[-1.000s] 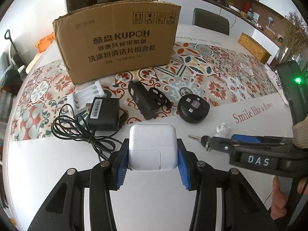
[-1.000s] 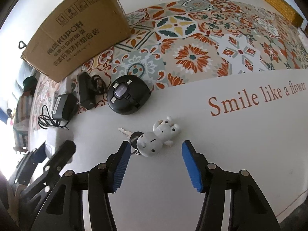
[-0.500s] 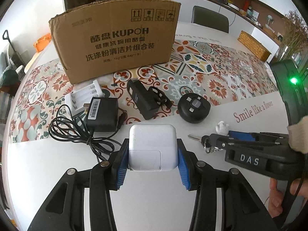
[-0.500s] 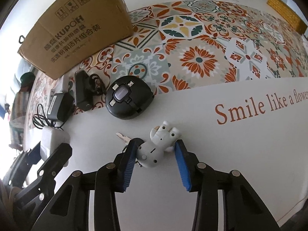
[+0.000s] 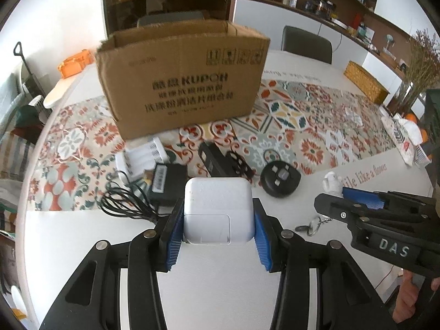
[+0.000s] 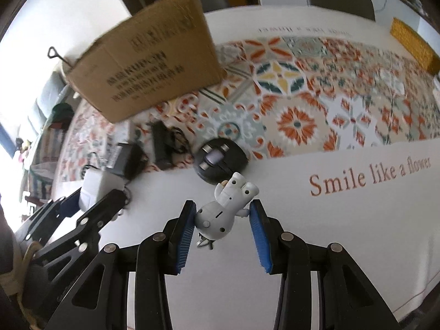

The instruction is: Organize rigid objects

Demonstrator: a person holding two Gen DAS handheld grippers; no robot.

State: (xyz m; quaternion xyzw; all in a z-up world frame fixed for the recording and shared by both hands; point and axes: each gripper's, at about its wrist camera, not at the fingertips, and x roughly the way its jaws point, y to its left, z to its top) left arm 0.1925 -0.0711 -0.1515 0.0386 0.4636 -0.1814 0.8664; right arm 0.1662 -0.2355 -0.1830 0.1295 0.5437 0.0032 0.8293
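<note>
Bare white tabletop (image 6: 343, 247) lies open around both grippers; the open-topped brown cardboard box (image 5: 181, 82) stands at the far side on the patterned floral cloth (image 5: 302, 126). The left gripper (image 5: 218, 220) is clamped on a glossy white square charger block (image 5: 218, 211), held above the table. The right gripper (image 6: 222, 220) grips a small white rabbit-shaped keychain figure (image 6: 225, 206), whose key ring (image 5: 310, 227) dangles below.

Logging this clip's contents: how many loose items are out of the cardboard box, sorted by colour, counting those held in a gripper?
White: 3 (charger block, battery holder, figurine keychain)
Black: 3 (corded adapter, black charger, round disc)
Total: 6
</note>
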